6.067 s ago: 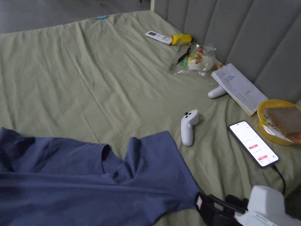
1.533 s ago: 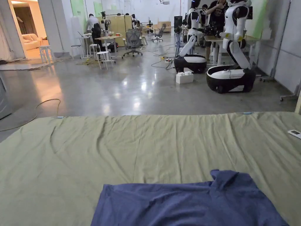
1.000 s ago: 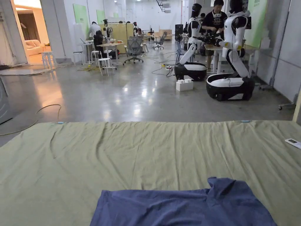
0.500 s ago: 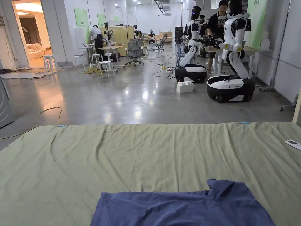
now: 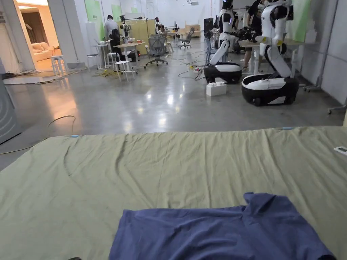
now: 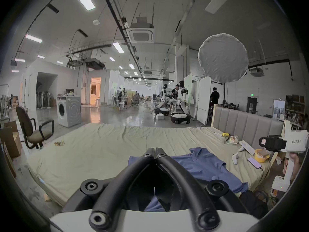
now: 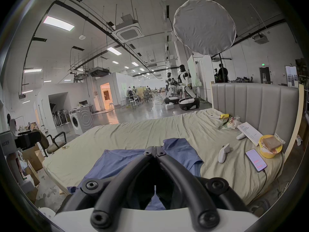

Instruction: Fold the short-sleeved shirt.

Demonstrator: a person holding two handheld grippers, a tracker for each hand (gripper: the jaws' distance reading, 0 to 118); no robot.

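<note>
A big bed with a green sheet holds the blue shirt, which lies flat at the near edge, a bit to the right. It looks soft, light and floppy, so a good place to take hold would be at a sleeve edge or the hem. The left gripper and the right gripper are both up above the bed, jaws closed tight together, holding nothing. The right gripper view also shows a phone and a white controller at the far right.

shirt cut by bottom edge, hem hidden behind left claw
</note>
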